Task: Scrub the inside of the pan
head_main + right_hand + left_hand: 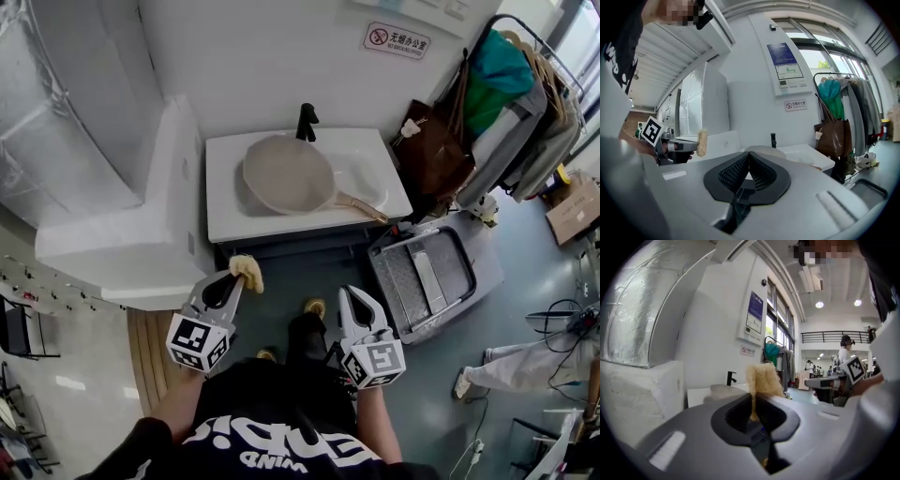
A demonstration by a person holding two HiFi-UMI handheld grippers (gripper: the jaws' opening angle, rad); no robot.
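While the pan (286,173) lies on the tabletop (225,225), its handle (361,206) pointed at the front right corner, both grippers are held short of the front edge. The left gripper (232,281) is clamped on a yellow sponge (247,271); the right gripper (355,298) is closed, empty. The pan is ahead of both; the right gripper is judged nearer the handle.

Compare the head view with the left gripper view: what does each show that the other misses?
Only the head view: the pan's inside, on the white sink counter, and the grey bin on the floor. Only the left gripper view: a balcony railing and ceiling lights. Both: the yellow sponge shut in the left tongs, the black faucet, the clothes rack.
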